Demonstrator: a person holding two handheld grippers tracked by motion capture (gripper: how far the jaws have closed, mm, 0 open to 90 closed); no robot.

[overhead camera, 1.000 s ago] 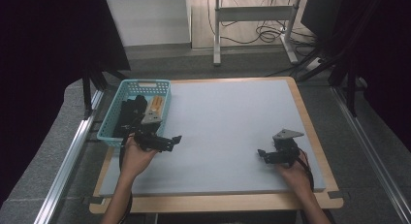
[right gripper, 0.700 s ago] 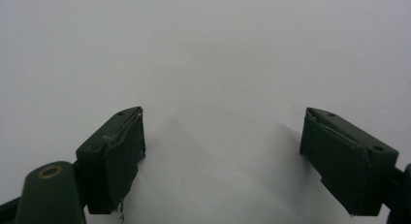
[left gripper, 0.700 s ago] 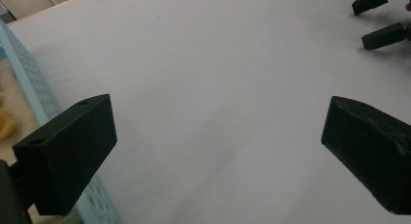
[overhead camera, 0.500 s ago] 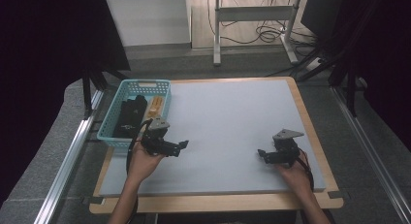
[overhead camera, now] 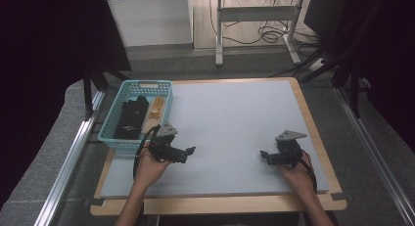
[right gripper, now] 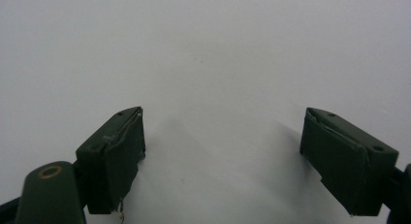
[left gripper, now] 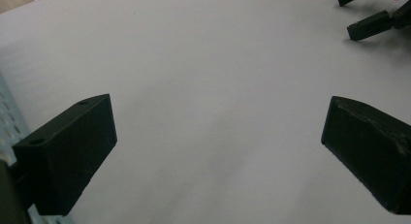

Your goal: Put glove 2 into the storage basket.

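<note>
Turquoise basket (overhead camera: 111,138) holds a black pouch (overhead camera: 131,119) and a tan item (overhead camera: 156,108), so packing looks done. Left gripper (overhead camera: 188,152) and right gripper (overhead camera: 264,156) rest on the bare mat (overhead camera: 235,113), jaws spread and holding nothing.

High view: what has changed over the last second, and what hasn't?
The left gripper has moved away from the turquoise plastic basket toward the middle of the grey table mat, jaws open and empty. The right gripper stayed put, open. The basket's contents look unchanged.

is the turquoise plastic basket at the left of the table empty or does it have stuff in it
Not empty. The turquoise plastic basket holds a black pouch-like item and a tan item beside it.
</note>
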